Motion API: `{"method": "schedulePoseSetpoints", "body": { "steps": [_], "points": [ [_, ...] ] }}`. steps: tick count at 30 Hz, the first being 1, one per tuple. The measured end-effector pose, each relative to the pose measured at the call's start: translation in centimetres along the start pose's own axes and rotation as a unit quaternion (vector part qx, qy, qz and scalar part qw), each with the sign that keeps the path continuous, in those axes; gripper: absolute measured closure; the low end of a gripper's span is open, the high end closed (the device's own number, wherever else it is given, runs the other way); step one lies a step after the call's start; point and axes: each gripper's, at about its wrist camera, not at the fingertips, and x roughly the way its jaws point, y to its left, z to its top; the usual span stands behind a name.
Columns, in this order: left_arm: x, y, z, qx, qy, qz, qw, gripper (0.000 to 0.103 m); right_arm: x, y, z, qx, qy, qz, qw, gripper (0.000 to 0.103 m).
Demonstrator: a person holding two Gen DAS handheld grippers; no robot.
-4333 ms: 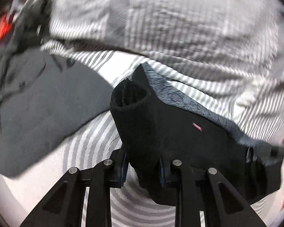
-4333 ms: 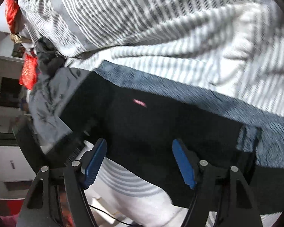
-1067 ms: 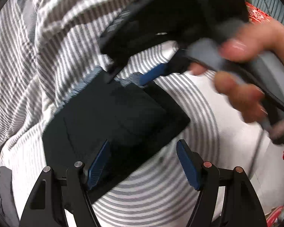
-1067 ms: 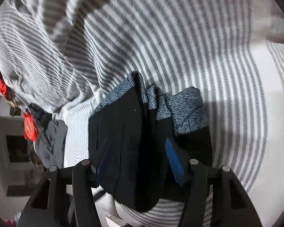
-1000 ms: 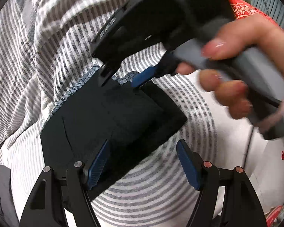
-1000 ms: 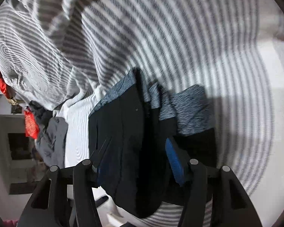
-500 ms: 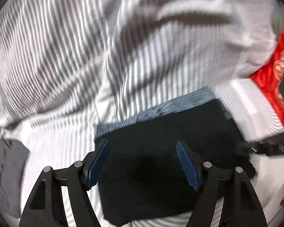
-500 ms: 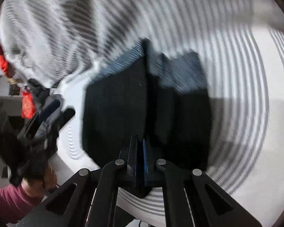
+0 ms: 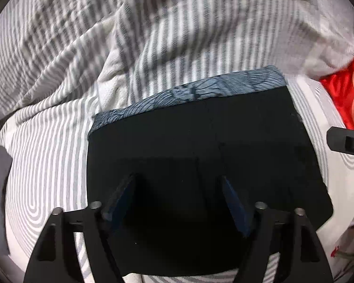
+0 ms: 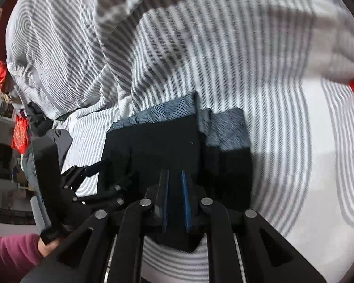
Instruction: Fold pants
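The folded black pants (image 9: 200, 141) lie flat on the striped bedsheet (image 9: 47, 165), their blue-grey waistband lining (image 9: 188, 94) showing along the far edge. My left gripper (image 9: 177, 179) hangs just over their near part. Its jaws stand wide and are opening, and no cloth is pinched between them. In the right wrist view the pants (image 10: 153, 146) lie below my right gripper (image 10: 173, 173). Its jaws are opening from a narrow slit. Both blue pads (image 10: 185, 200) show and grip nothing I can see. A pink sleeve (image 10: 11, 252) holds the left gripper at the pants' left edge.
A bunched striped duvet (image 9: 106, 47) rises behind the pants. A red cushion (image 9: 347, 94) lies to the right of them. A grey garment (image 10: 59, 139) sits at the left, past the pants. The bed's edge and room furniture (image 10: 2, 165) show at the far left.
The left gripper has swung over the pants and widened. The right gripper closed from open to shut, then parted a little and rose. The right hand has left the left view's centre.
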Motion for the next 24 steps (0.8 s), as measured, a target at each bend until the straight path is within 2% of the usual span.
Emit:
{"method": "schedulePoseSetpoints", "body": {
  "steps": [2,4,5,7,10,13,24],
  "points": [
    [0.4,0.4,0.0,-0.016,0.000,-0.006,0.9999,0.018,2.4,-0.5,0.2,0.007,0.026,-0.018,0.999,0.085],
    [0.8,0.4,-0.2,-0.019,0.000,-0.009,0.9998,0.018,5.5,-1.6,-0.5,0.008,0.056,-0.054,0.997,0.085],
    [1.0,0.3,-0.3,-0.014,0.000,-0.007,0.9999,0.018,6.2,-2.4,-1.0,0.015,0.046,-0.042,0.998,0.085],
    [1.1,0.1,-0.5,-0.007,-0.005,0.000,1.0000,0.012,5.7,-3.1,-1.4,0.030,0.028,-0.020,0.999,0.085],
    [2.2,1.1,0.0,-0.029,0.008,-0.006,0.9995,0.001,5.5,-3.0,-1.4,0.030,0.031,-0.028,0.999,0.085],
    [2.6,1.6,0.2,-0.042,0.022,-0.019,0.9987,0.001,5.7,-2.1,-1.1,0.013,0.035,-0.048,0.998,0.084],
    [3.0,1.6,0.4,-0.027,0.010,-0.017,0.9994,0.001,5.2,-1.9,-1.9,0.028,0.016,-0.058,0.998,0.082]
  ]
}}
